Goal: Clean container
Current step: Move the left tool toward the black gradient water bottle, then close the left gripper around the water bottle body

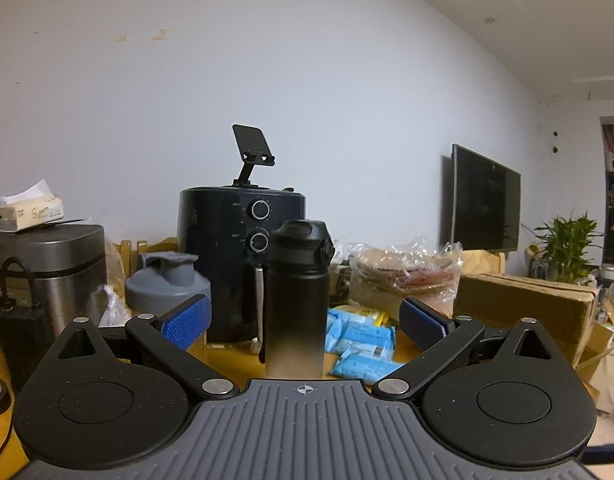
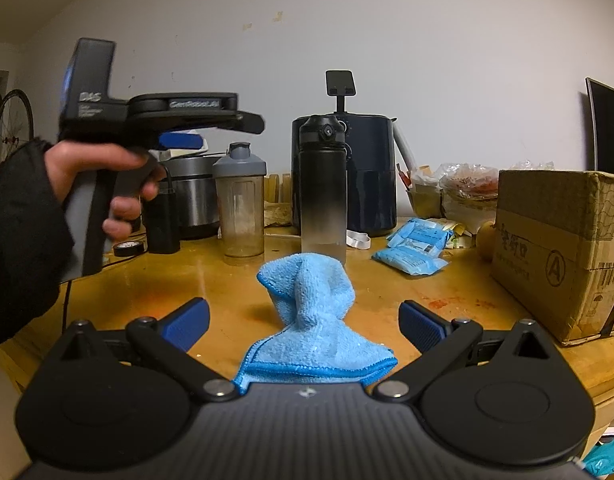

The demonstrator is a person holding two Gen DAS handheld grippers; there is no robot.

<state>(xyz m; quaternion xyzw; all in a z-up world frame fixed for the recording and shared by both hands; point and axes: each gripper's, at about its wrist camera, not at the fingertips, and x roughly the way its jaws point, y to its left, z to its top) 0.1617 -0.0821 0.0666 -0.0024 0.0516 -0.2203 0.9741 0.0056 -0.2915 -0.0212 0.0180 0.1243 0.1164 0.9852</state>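
Fingers on my left gripper [image 1: 305, 322] stand spread wide, holding nothing — the black bottle [image 1: 297, 300] stands upright on the tabletop [image 2: 447, 292] between them, before the air fryer [image 1: 227, 248]. My right gripper [image 2: 305, 326] is spread too — the blue cloth [image 2: 311, 320] lies crumpled by the near edge.

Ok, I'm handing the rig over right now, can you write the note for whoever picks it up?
Left gripper: jaws open, empty, lined up on the black bottle, not touching it.
Right gripper: jaws open, empty, over the blue cloth, which lies crumpled on the wooden table.
Bottle stands upright, lid on, in front of the air fryer.
Done: nothing visible yet.
Left: grasp cloth, grasp bottle, wipe.
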